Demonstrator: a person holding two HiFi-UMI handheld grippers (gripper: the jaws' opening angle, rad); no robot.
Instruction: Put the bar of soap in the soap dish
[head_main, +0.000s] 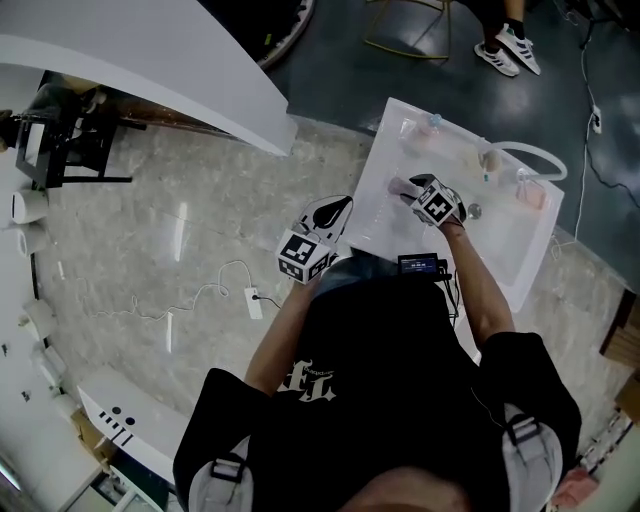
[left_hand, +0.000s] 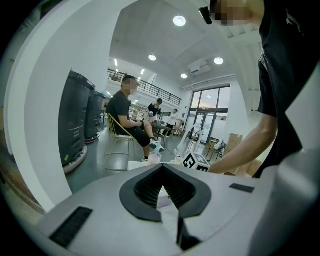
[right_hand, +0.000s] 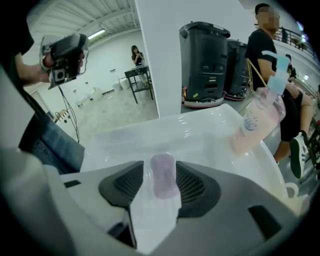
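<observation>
One lilac soap bar (right_hand: 164, 176), oblong, rounded corners, flat in white basin (right_hand: 200, 135).

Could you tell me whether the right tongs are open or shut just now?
Open: the right tongs stand apart, with the purple soap lying between them, a gap on its left.

Head view: looks steeply down over sink (head_main: 380, 215) (right_hand: 200, 135); right gripper view: close inside it; left gripper view: level, roomward.
</observation>
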